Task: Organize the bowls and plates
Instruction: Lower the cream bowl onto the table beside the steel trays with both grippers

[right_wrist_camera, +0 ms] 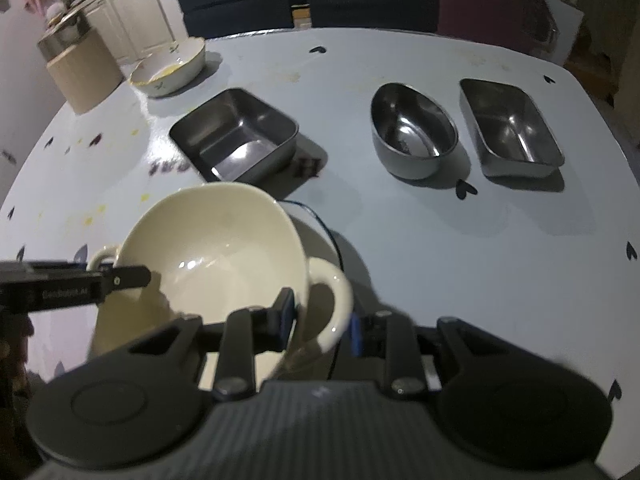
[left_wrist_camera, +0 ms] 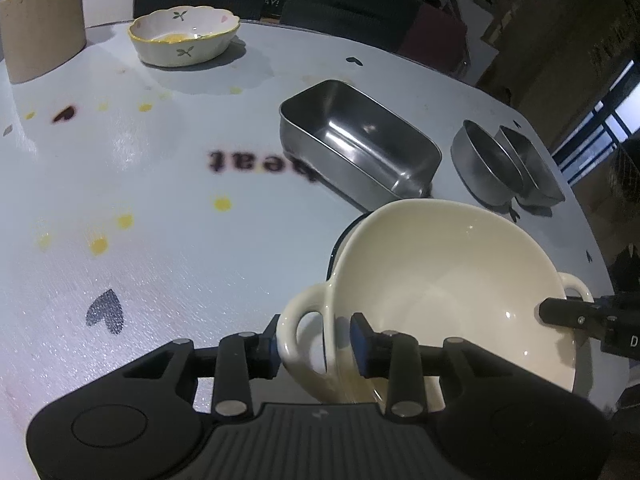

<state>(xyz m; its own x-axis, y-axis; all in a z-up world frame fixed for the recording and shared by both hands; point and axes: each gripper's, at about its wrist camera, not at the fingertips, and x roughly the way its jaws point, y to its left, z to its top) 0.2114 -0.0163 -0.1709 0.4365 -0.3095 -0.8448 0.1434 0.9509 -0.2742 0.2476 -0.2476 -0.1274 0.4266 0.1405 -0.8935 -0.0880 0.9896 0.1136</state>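
A cream bowl [left_wrist_camera: 440, 272] with two loop handles hangs tilted between both grippers, just over a white plate with a dark rim [right_wrist_camera: 320, 232]. My left gripper [left_wrist_camera: 316, 344] is shut on the bowl's left handle [left_wrist_camera: 298, 320], with one pad outside the loop and the other inside the bowl wall. My right gripper [right_wrist_camera: 320, 322] grips the opposite handle [right_wrist_camera: 334, 296] the same way. In the left wrist view a right finger [left_wrist_camera: 560, 312] reaches over the far rim. A left finger [right_wrist_camera: 128, 276] shows in the right wrist view.
On the pale table [left_wrist_camera: 160, 184] stand a rectangular steel container [right_wrist_camera: 236, 136], an oval steel bowl [right_wrist_camera: 414, 132] and a second steel container [right_wrist_camera: 512, 128]. A floral ceramic bowl [left_wrist_camera: 184, 36] and a brown cardboard box [left_wrist_camera: 44, 28] sit at the far left. Dark chairs line the far edge.
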